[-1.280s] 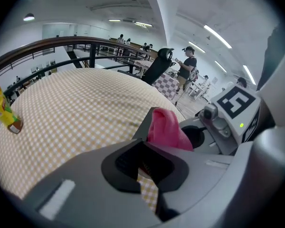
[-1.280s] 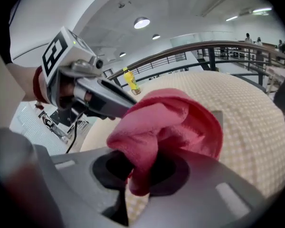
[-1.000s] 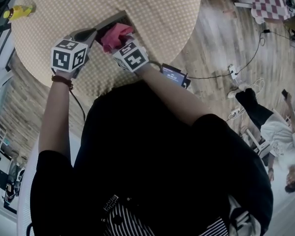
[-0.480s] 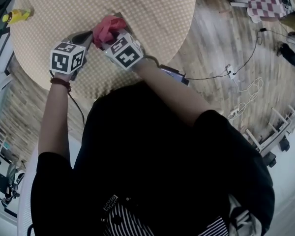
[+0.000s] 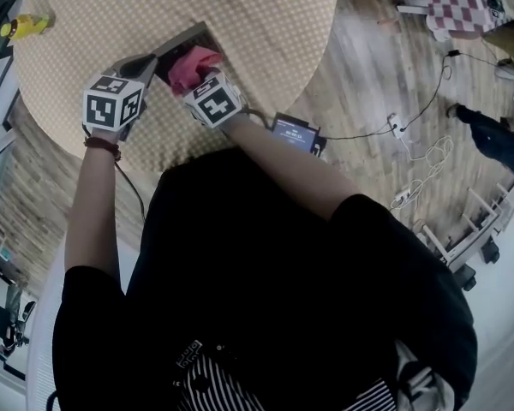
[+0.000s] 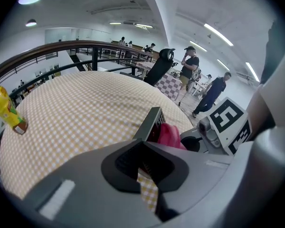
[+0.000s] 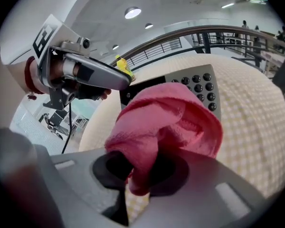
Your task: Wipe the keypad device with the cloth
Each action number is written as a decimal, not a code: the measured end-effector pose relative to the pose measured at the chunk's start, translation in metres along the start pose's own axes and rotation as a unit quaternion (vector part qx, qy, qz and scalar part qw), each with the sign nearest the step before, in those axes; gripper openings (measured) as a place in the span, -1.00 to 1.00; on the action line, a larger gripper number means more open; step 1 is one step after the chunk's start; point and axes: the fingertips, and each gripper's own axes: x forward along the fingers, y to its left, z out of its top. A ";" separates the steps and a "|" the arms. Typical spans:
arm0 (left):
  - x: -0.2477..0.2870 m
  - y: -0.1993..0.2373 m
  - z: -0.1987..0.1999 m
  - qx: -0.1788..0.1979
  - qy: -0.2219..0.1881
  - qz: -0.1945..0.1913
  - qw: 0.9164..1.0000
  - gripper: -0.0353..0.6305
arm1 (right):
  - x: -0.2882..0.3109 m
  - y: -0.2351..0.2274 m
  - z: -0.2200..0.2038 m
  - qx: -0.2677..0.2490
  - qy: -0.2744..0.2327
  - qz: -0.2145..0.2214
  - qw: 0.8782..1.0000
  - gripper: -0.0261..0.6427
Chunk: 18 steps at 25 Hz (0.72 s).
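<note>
A grey keypad device (image 5: 182, 39) with dark round buttons lies on the round checked table (image 5: 265, 24). My left gripper (image 5: 146, 63) is shut on the device's near left end, and the device's edge (image 6: 152, 122) runs out from between its jaws. My right gripper (image 5: 197, 80) is shut on a bunched pink cloth (image 5: 194, 63), which rests on the device's near part. In the right gripper view the cloth (image 7: 166, 118) covers the lower keypad, with the buttons (image 7: 199, 87) showing beyond it. The left gripper view shows the cloth (image 6: 170, 134) beside my right gripper's marker cube.
A yellow bottle (image 5: 21, 26) stands at the table's far left, also seen in the left gripper view (image 6: 7, 110). The table edge curves close to my body. Below lie a small screen unit (image 5: 295, 134) and floor cables (image 5: 411, 135). People (image 6: 190, 70) stand beyond the table.
My right gripper pushed the cloth up and left across the device, then drew it back toward me. The left gripper kept its hold and barely moved.
</note>
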 end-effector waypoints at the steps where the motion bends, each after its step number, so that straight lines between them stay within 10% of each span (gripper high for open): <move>1: 0.000 0.000 0.000 0.002 -0.001 0.004 1.000 -0.93 | 0.001 -0.001 -0.001 0.002 0.005 0.004 1.000 -0.70; 9: -0.010 0.002 0.006 -0.033 -0.060 0.053 0.996 -0.93 | -0.032 0.023 0.006 -0.060 0.007 0.052 0.997 -0.70; 18: -0.070 -0.063 0.011 -0.175 -0.214 0.068 0.958 -0.93 | -0.135 0.024 0.030 -0.058 -0.078 0.063 0.993 -0.70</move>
